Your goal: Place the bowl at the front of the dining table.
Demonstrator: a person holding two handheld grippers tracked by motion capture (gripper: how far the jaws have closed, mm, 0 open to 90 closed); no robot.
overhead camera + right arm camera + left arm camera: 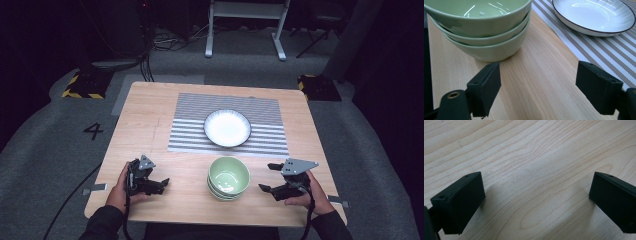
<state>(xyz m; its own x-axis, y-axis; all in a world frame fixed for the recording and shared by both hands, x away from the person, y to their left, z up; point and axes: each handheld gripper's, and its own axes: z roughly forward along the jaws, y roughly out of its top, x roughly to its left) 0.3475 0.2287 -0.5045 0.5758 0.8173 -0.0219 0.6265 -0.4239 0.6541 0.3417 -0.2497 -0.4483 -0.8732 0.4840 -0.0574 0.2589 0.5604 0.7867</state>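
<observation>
The stack of green bowls (228, 178) is sitting near the table's (150, 105) front edge, between your tongs. Your left gripper (161, 184) and right gripper (267, 177) are both gaping wide, gripping nothing.

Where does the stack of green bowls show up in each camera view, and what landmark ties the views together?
High view: green bowls at bottom centre, on the table between the two grippers, just below the mat.
Left gripper view: bare wood between the open jaws; the bowls are not in this picture.
Right gripper view: bowls at upper left.
Shared landmark: the white plate on the striped mat.
</observation>
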